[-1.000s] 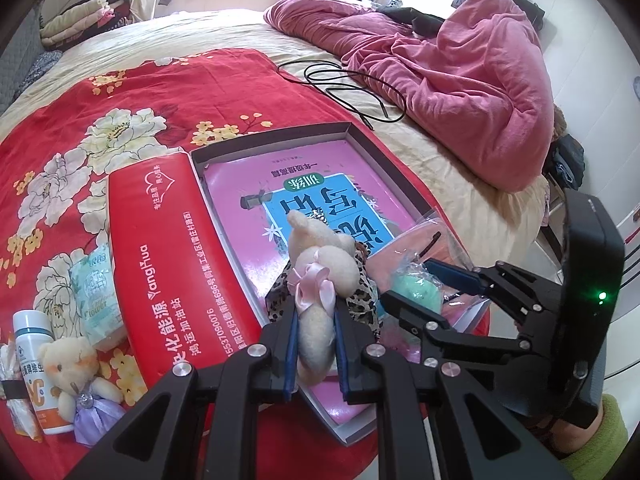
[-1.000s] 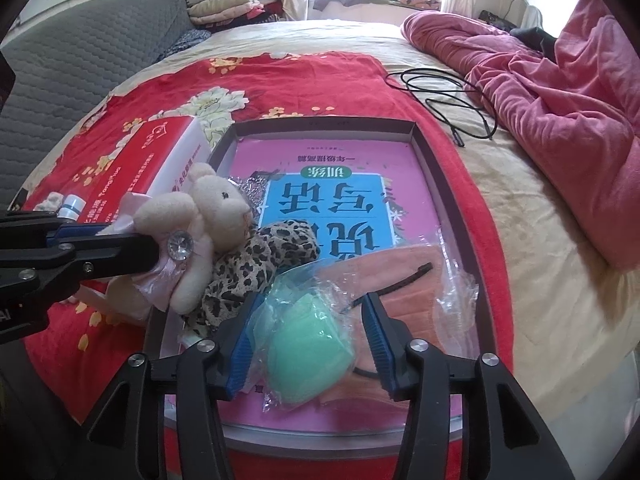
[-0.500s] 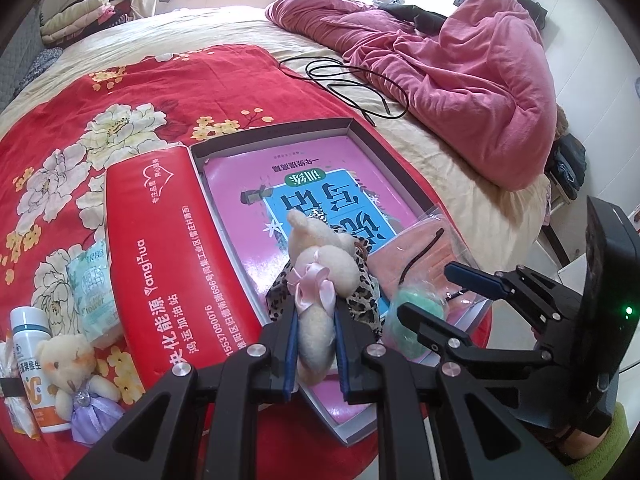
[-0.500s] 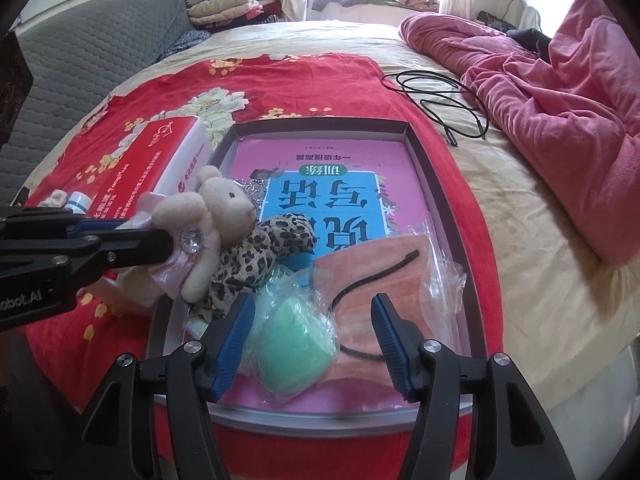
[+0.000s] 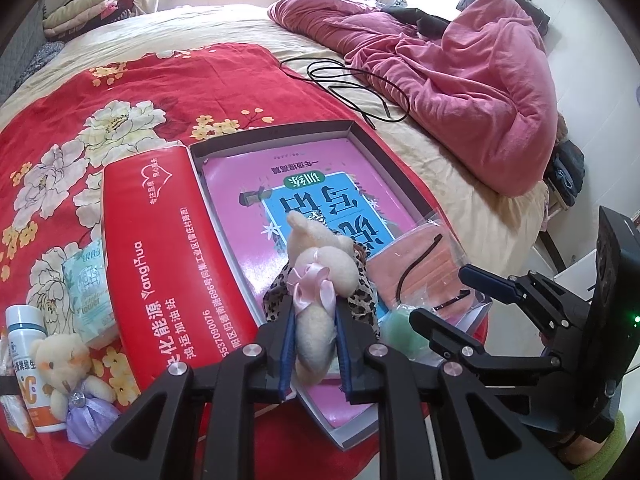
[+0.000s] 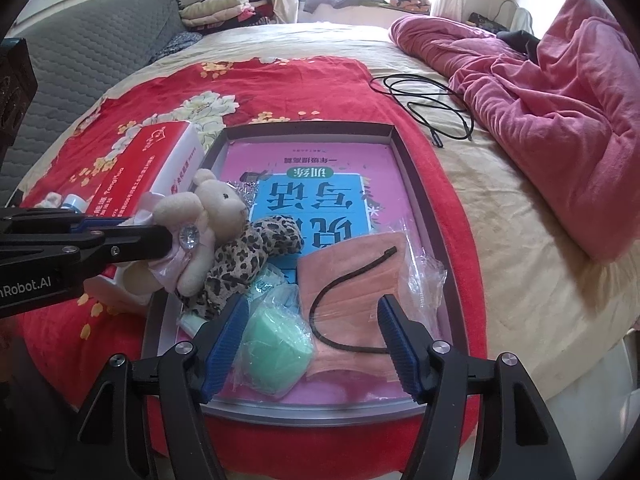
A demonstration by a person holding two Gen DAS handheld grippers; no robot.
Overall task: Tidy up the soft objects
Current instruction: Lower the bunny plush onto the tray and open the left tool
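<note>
**Right claw lets the green bundle go**

Now, left of frame in the right wrist view, the left gripper stays clamped on the plush bear, held over the tray. Lower centre, the right gripper is spreading its jaws; a second ago they hugged the bagged green puff, which now lies free in the tray. That one looks delivered; the bear seems next.

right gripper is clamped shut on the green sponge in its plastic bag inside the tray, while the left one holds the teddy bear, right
Not quite. The right gripper is not clamped: the right wrist view shows its jaws opening, clear of the bagged green sponge lying in the tray. The left gripper does hold the teddy bear.
</note>
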